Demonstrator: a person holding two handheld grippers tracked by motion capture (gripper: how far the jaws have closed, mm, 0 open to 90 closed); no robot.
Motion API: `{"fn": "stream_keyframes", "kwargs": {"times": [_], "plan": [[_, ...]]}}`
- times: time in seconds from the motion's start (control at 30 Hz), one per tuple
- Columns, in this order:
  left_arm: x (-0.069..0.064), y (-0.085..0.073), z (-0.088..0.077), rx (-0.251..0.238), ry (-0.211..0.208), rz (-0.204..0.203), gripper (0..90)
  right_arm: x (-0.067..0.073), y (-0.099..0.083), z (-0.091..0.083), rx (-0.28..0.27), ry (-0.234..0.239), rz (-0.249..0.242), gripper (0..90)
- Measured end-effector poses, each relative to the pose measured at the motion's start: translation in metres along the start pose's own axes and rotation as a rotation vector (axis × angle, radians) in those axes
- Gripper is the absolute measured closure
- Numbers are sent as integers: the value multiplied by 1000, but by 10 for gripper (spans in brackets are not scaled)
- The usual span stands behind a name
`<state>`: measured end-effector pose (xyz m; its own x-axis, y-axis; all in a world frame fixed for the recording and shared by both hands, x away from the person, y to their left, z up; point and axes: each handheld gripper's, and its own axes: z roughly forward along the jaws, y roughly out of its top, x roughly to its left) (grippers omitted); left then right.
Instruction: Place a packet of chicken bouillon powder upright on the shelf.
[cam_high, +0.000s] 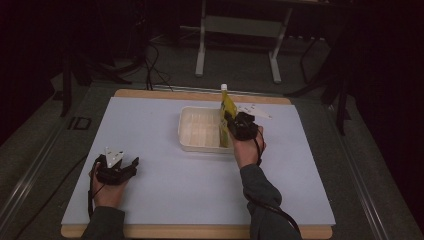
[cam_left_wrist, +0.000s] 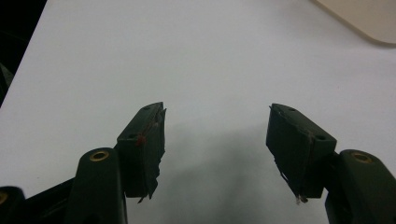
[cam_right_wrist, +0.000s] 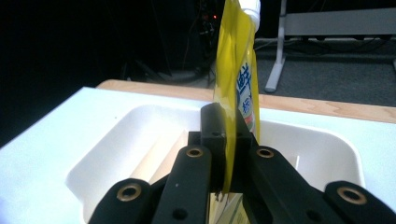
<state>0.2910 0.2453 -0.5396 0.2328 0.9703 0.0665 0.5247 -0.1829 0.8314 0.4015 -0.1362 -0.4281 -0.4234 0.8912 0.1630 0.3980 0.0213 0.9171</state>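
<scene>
We hold the right gripper (cam_high: 231, 120) over the near right corner of the tray (cam_high: 186, 137), its jaws clamped on the lower edge of a yellow pouch (cam_high: 228, 105). In the right gripper view the pouch (cam_right_wrist: 236, 70) stands upright, white cap (cam_right_wrist: 251, 5) at the top, with its bottom dipping inside the tray (cam_right_wrist: 327, 140). Gripping it low and edge-on keeps the pouch vertical, which we judge suits lowering it into the tray or lifting it out; we cannot tell which. The tray seems to hold pale flat items, too dim to name. The left gripper (cam_high: 120, 167) rests on the mat (cam_high: 165, 190) at the near left, well apart from the tray, jaws spread and empty; we judge it parked clear of the working hand.
</scene>
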Motion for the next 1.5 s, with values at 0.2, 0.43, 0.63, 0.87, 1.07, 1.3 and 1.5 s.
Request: {"fn": "stream_keyframes", "kwargs": {"times": [0.2, 0.43, 0.63, 0.87, 1.07, 1.3, 1.5], "plan": [[0, 0, 0, 0, 1, 2, 370, 1, -2, -1, 33, -4, -27, 900], [0, 0, 0, 1, 1, 1, 370, 1, 0, -1, 62, -10, -39, 900], [0, 0, 0, -1, 0, -2, 370, 1, 6, 0, 108, -7, -46, 883], [0, 0, 0, 0, 0, -2, 370, 1, 8, -1, 146, 3, -48, 722], [0, 0, 0, -1, 1, -1, 370, 0, 6, -2, 155, 0, -50, 605], [0, 0, 0, -1, 1, -2, 370, 3, 6, -4, 157, 0, -98, 527], [0, 0, 0, -2, 0, -4, 369, 5, 7, -12, 166, 8, -123, 502]]}}
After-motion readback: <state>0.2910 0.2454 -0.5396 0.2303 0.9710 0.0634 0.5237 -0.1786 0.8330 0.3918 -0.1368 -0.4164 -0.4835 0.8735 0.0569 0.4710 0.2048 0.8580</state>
